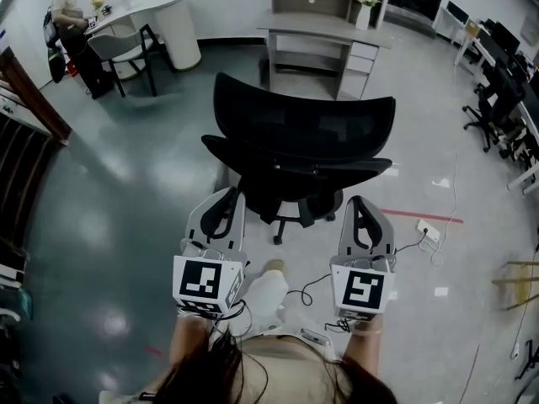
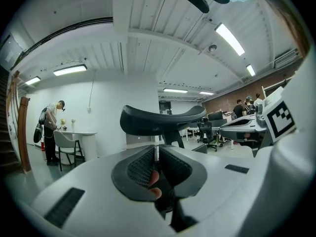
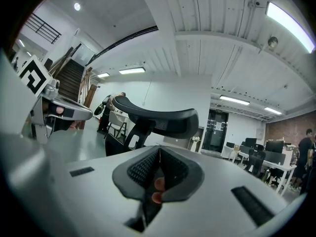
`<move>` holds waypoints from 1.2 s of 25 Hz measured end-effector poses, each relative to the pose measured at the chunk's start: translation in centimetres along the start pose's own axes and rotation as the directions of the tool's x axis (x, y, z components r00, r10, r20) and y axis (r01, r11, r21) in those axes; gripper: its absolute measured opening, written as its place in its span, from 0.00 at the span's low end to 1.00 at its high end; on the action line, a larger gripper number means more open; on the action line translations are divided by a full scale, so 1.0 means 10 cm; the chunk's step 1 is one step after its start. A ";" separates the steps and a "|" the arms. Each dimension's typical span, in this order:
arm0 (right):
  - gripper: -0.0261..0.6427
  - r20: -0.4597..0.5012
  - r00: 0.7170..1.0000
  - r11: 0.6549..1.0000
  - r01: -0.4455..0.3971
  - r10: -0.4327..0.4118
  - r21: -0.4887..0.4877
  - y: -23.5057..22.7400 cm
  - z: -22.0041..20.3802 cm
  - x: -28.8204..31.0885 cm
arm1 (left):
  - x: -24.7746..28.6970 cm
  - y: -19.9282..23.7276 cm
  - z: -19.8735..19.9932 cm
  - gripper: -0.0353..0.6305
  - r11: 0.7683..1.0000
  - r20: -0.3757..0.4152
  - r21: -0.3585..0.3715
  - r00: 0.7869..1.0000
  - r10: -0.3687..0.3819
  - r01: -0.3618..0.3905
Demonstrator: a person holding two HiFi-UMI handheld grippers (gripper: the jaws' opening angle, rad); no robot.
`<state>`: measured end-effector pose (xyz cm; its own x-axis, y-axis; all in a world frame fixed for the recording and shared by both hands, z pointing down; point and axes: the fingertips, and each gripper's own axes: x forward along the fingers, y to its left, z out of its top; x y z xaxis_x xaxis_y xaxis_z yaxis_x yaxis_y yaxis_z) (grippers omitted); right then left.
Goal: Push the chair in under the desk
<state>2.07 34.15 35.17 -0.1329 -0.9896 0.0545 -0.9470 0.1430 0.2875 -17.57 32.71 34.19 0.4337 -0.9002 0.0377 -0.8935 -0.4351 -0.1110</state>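
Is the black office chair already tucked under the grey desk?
No, the office chair stands clear of the desk, its wheeled base well short of it.

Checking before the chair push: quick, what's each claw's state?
Left claw: closed, holding nothing.
Right claw: closed, holding nothing.

Chair [image 1: 299, 154] on open floor [image 1: 126, 225]. Desk [image 1: 324, 25] beyond chair, apart. Left hand-held gripper [image 1: 229, 199] at chair's near-left side, right hand-held gripper [image 1: 360, 204] at near-right. Person [image 1: 72, 36] far beyond chair's left. Power strip [image 1: 428, 230] on floor right of chair.
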 end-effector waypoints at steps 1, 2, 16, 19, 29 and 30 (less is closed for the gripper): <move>0.08 -0.008 1.000 1.000 0.003 -0.003 -0.017 -0.01 0.00 0.04 | 0.04 0.03 0.01 0.08 1.000 -0.002 0.003 1.000 0.003 -0.003; 0.08 -0.017 1.000 0.999 0.005 -0.005 -0.033 -0.02 -0.01 0.08 | 0.08 0.05 0.01 0.08 1.000 -0.005 0.006 1.000 0.005 -0.005; 0.08 -0.105 0.994 0.998 -0.011 0.005 -0.060 -0.09 -0.19 0.55 | 0.60 0.28 -0.15 0.08 1.000 -0.051 0.017 0.999 -0.013 0.014; 0.08 -0.133 0.991 0.997 -0.015 0.005 -0.074 -0.09 -0.26 0.64 | 0.70 0.27 -0.22 0.08 0.999 -0.073 0.031 0.997 -0.036 0.038; 0.08 -0.215 0.976 0.987 -0.054 0.020 -0.153 -0.09 -0.43 0.88 | 0.92 0.35 -0.38 0.08 0.996 -0.149 0.070 0.988 -0.042 0.053; 0.08 -0.221 0.975 0.985 -0.057 0.020 -0.161 -0.09 -0.44 0.90 | 0.94 0.37 -0.40 0.08 0.996 -0.155 0.076 0.987 -0.041 0.053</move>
<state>2.95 25.16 39.58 -0.0841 -0.9591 0.2701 -0.8787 0.1992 0.4338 -17.31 22.60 38.06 0.4467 -0.8730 0.1961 -0.8577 -0.4802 -0.1839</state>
